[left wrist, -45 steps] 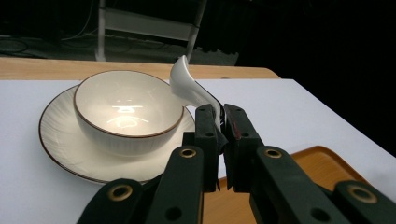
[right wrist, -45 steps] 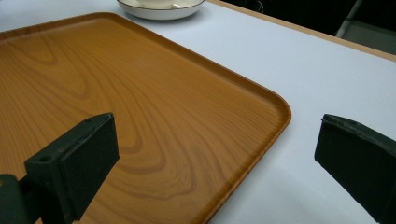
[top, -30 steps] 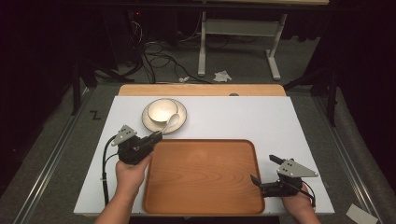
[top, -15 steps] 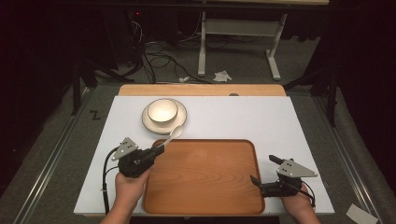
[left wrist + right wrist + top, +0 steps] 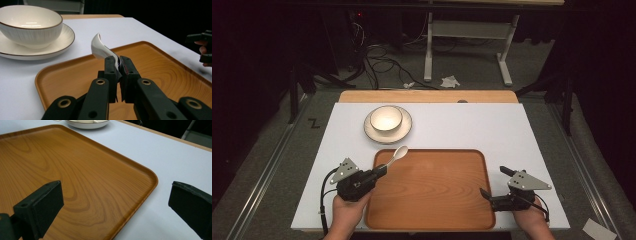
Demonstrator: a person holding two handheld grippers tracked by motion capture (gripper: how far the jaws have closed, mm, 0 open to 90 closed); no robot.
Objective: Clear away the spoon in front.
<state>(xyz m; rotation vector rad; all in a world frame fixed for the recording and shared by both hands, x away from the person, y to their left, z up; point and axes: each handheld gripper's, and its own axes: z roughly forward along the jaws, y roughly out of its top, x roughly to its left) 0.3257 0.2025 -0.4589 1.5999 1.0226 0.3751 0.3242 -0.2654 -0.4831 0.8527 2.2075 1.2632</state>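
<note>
Dark room, white bench (image 5: pixel 452 125). From above, the left tongs (image 5: pixel 381 172) carry a white spoon (image 5: pixel 398 154) over the tray's (image 5: pixel 437 210) far-left corner, likely to lay it down. Left gripper view: jaws clamp the spoon's handle. Right gripper view: right tongs (image 5: pixel 115 205) gape wide, straddling the tray's edge, perhaps steadying it.

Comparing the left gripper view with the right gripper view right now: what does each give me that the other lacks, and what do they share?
The left gripper view gives the left tongs shut on the handle of a white spoon, whose scoop sticks up over the tray's corner, and the whole bowl sitting on its saucer.

The right gripper view gives the right tongs open, with nothing between them, astride the tray's right edge.

Both give the wooden tray on the white table, and the saucer at the far side.
</note>
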